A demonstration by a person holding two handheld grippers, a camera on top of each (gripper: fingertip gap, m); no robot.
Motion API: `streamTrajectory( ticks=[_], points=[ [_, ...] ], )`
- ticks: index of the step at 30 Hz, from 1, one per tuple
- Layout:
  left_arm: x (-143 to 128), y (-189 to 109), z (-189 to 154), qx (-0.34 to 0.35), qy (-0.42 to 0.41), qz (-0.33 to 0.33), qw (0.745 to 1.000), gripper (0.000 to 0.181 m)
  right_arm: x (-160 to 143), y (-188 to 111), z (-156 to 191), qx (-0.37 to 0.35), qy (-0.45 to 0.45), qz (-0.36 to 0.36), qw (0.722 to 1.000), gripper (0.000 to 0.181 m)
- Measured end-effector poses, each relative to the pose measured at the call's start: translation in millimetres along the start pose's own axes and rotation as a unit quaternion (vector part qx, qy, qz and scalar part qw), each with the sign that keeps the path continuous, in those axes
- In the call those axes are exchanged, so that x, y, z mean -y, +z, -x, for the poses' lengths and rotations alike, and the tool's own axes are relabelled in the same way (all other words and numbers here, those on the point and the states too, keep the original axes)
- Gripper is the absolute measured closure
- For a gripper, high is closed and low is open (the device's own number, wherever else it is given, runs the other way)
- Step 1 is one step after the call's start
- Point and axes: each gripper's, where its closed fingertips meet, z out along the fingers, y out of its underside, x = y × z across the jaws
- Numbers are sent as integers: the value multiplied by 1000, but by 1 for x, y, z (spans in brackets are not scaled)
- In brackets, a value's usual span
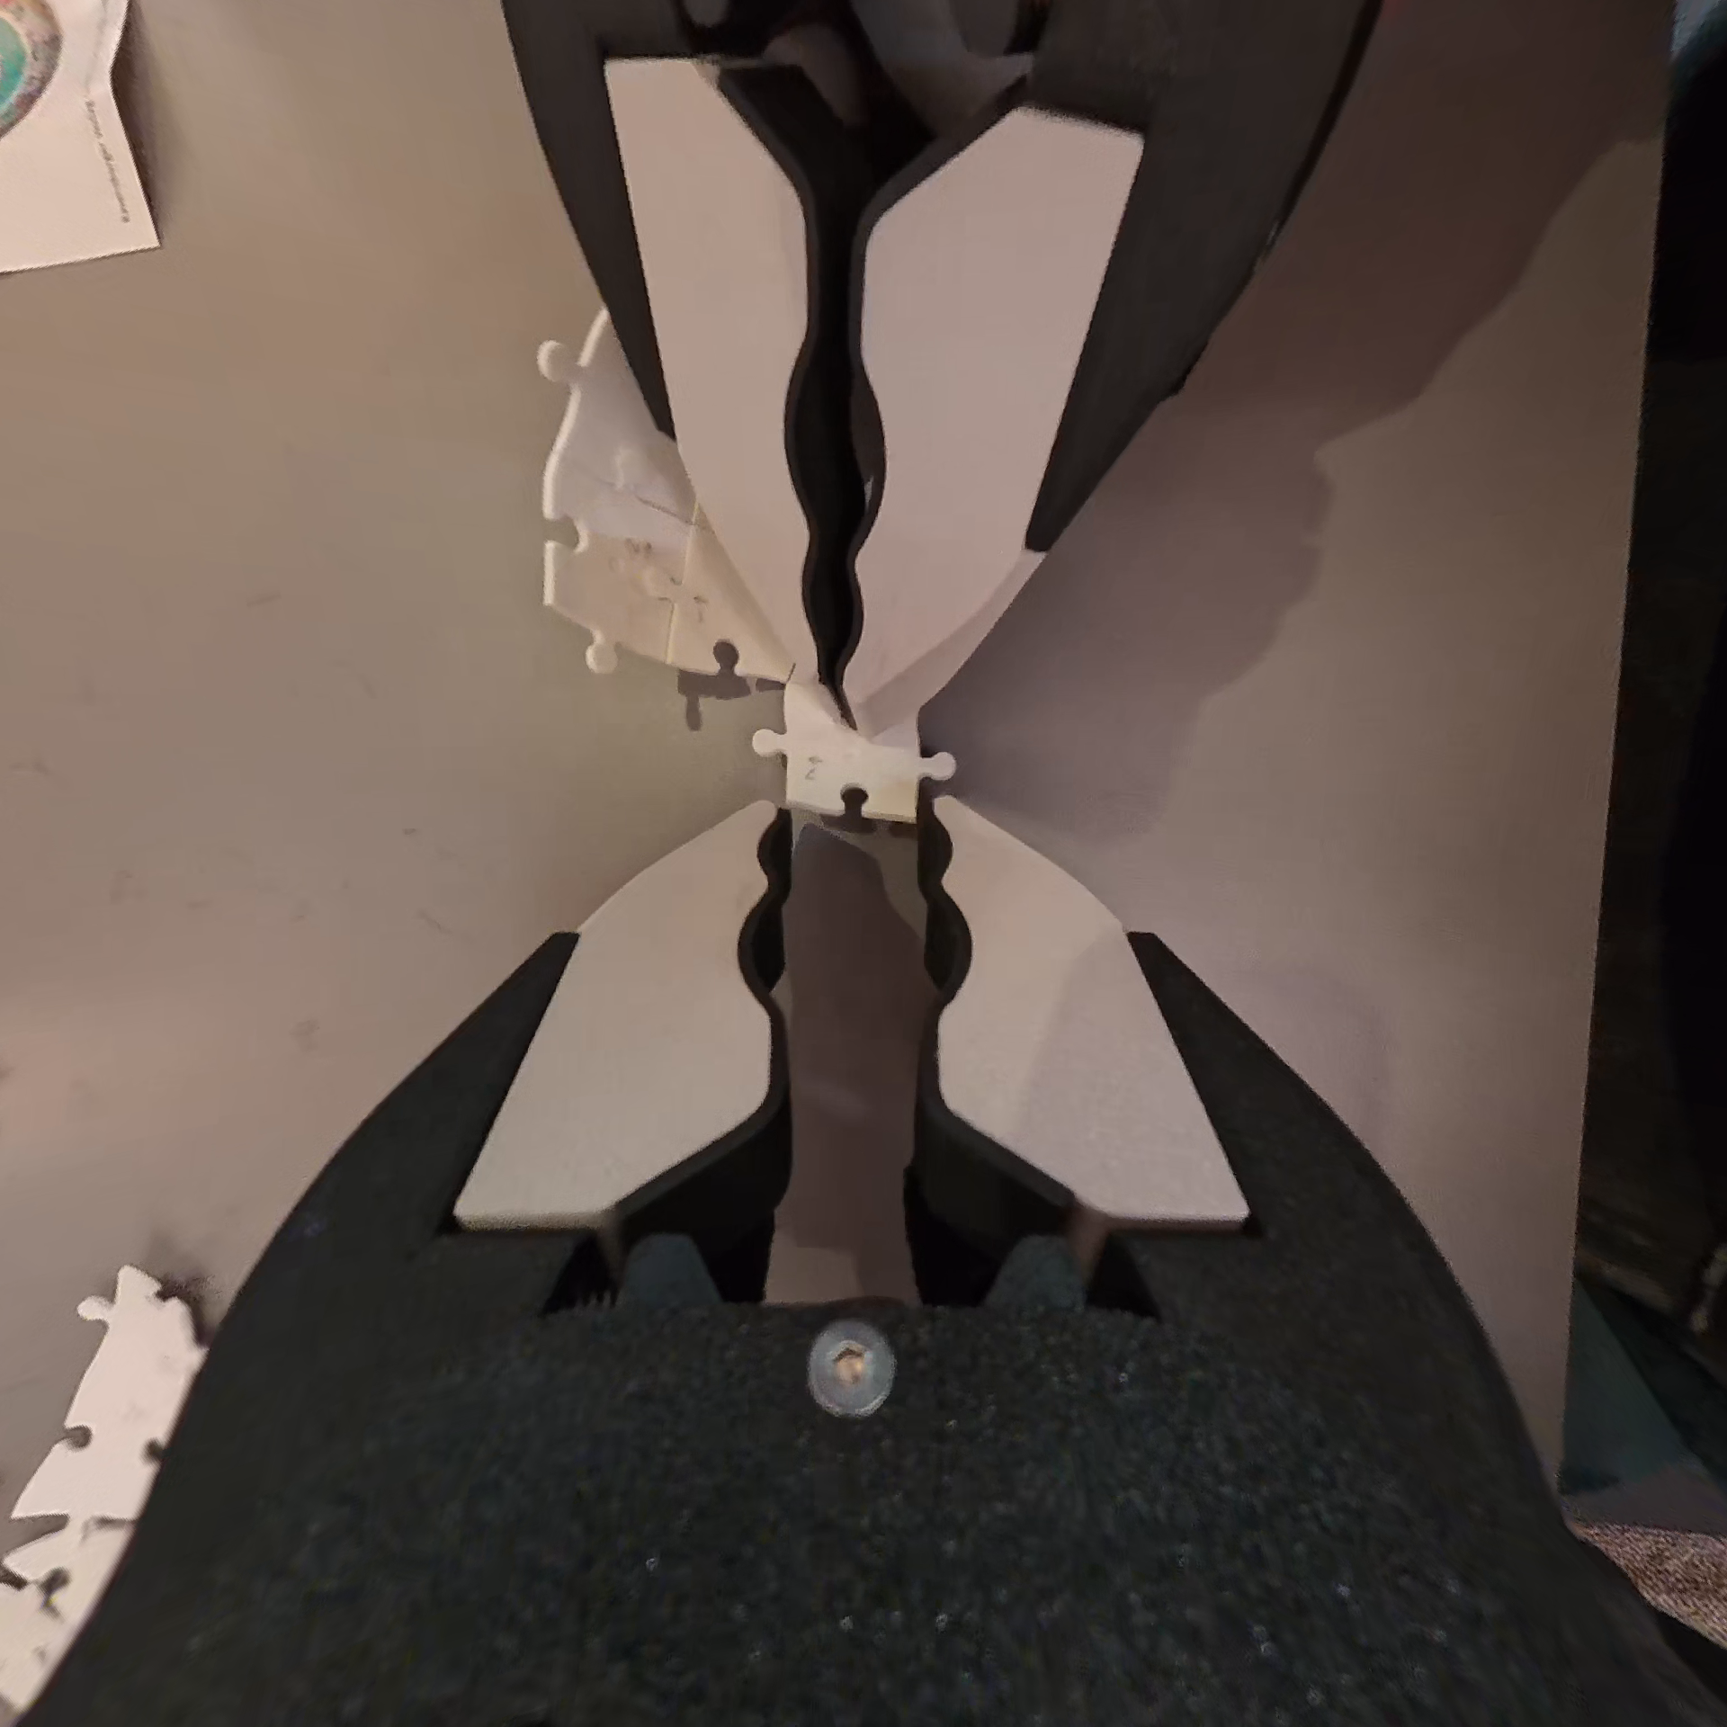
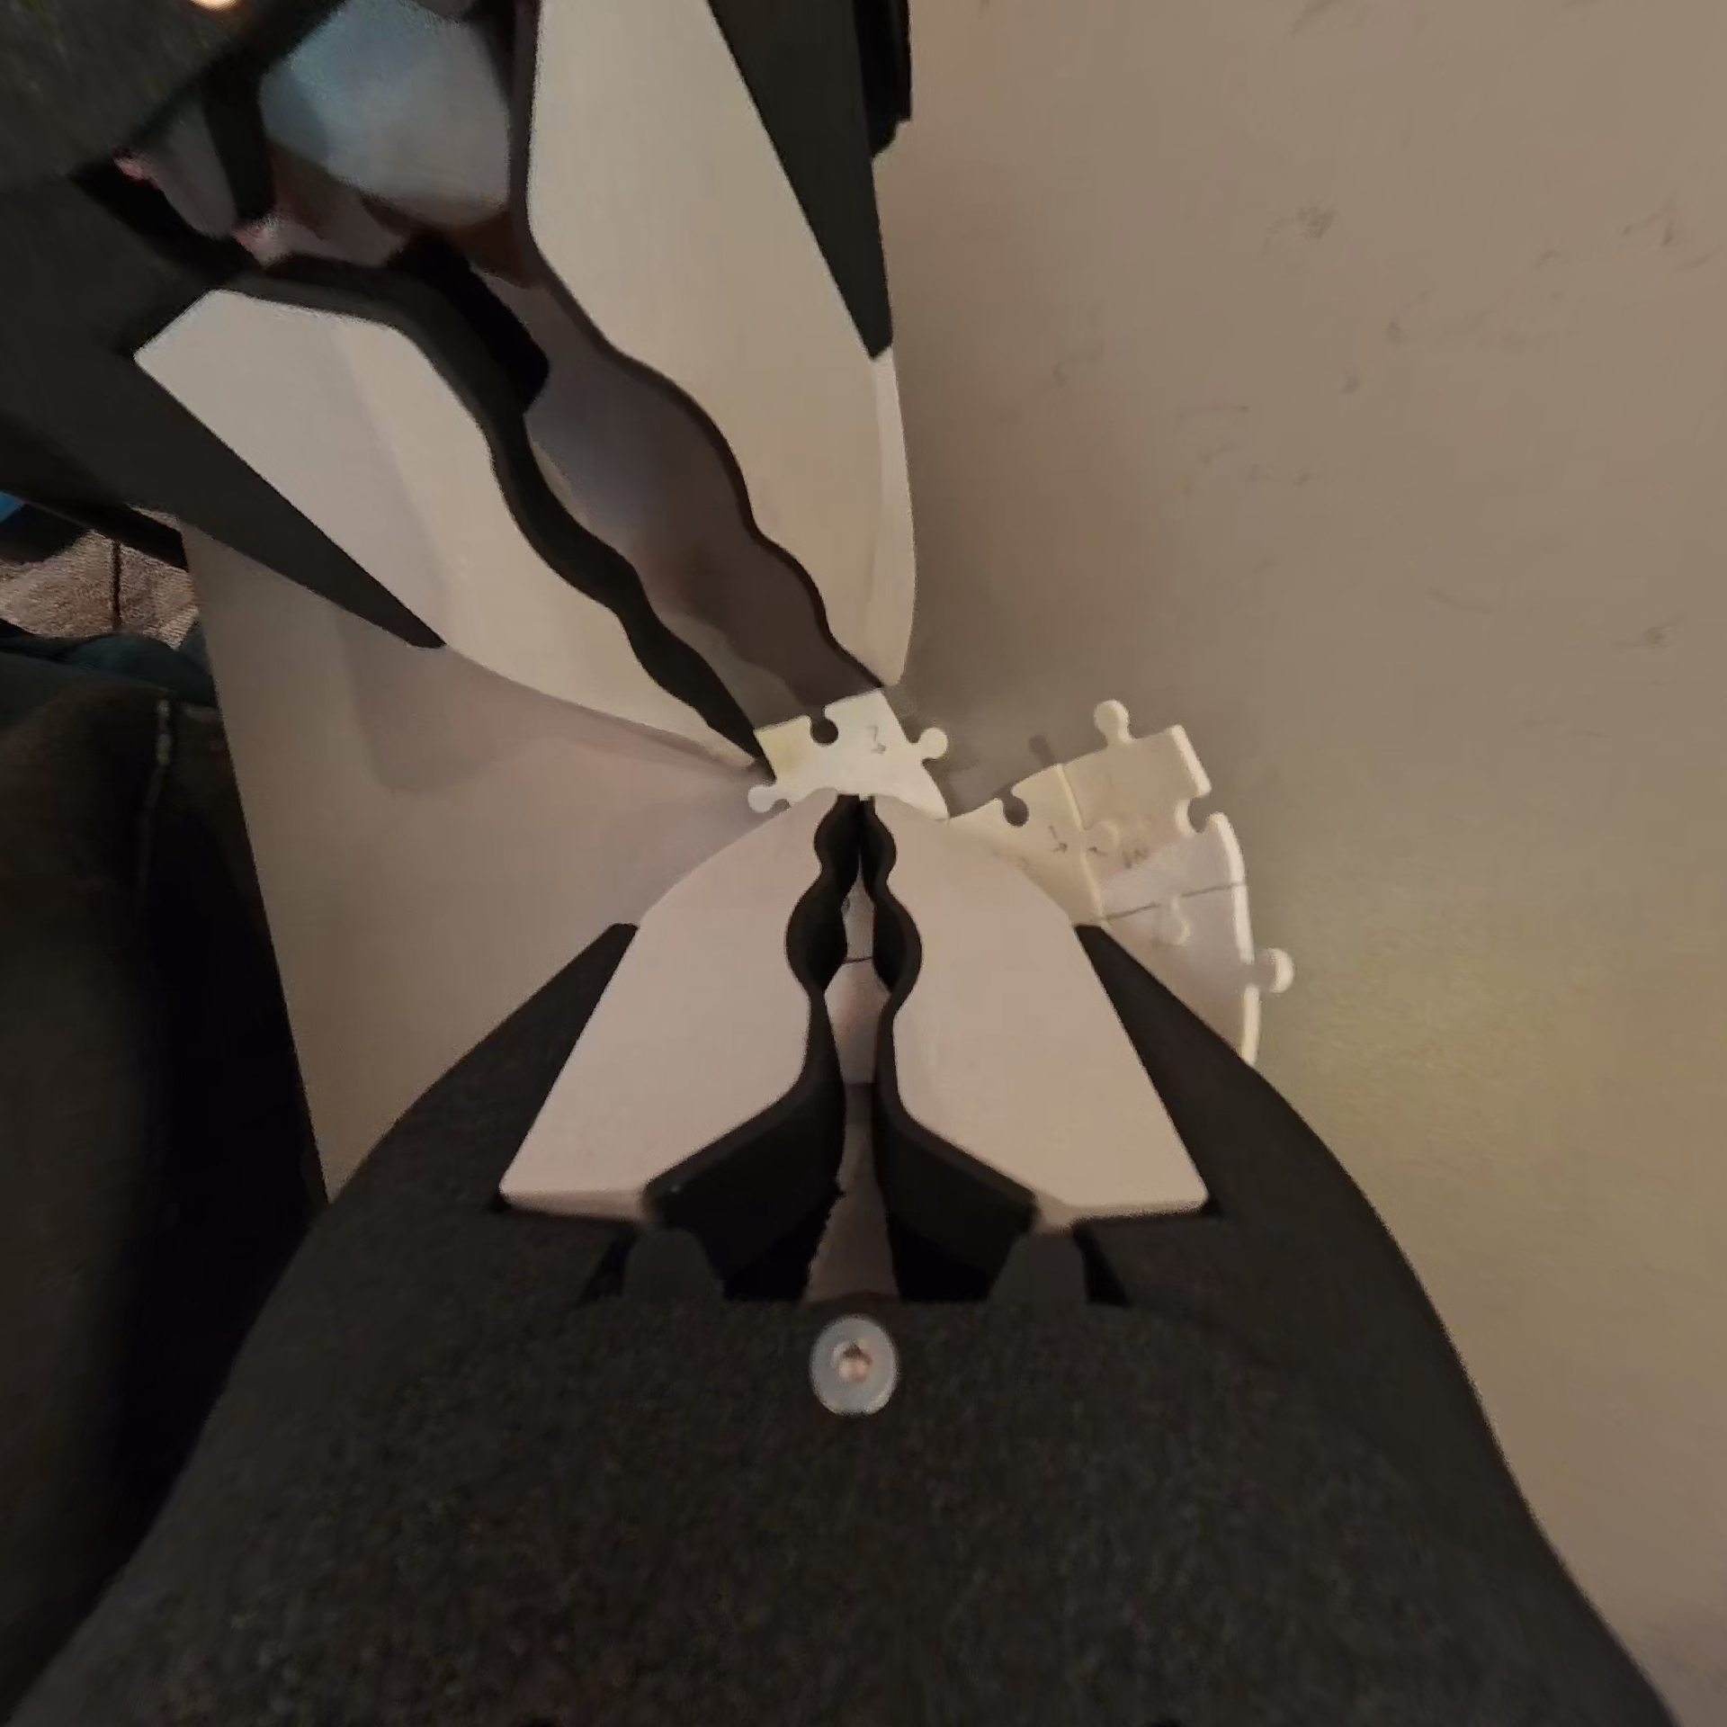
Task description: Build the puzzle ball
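Note:
A small white puzzle piece (image 1: 846,776) is held just above the table between both grippers. My right gripper (image 2: 855,808) is shut on one edge of it; in the left wrist view it comes in from the top (image 1: 841,715). My left gripper (image 1: 855,820) is open, its fingertips flanking the piece's opposite edge at about the piece's width; in the right wrist view it comes in from the upper left (image 2: 822,724). A curved, joined section of several white pieces (image 1: 626,523) lies beside the right gripper and also shows in the right wrist view (image 2: 1149,841).
Loose joined white pieces (image 1: 112,1402) lie at the lower left of the left wrist view. A printed paper sheet (image 1: 65,121) lies at the top left. The beige table (image 1: 280,748) ends at an edge (image 1: 1631,748) with dark space beyond. My two grippers' fingertips are within a few centimetres of each other.

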Motion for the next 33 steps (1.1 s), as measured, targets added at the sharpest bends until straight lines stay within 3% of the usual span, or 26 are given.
streamTrajectory(
  ticks=[13, 16, 29, 33],
  points=[
    [-1, 8, 1, 10, -2, 0, 1000, 154, -4, -4, 2, 20, 15, 12, 1000, 181],
    [-1, 8, 2, 10, -6, -2, 1000, 154, 3, -14, 1, 29, 26, -13, 999, 181],
    [-3, 9, 7, 13, -33, -11, 999, 152, 1, 3, -5, -45, -15, 43, 998, 181],
    [-6, 1, 8, 25, -53, -14, 998, 151, 2, 2, -5, -31, -3, 32, 999, 181]
  ],
)
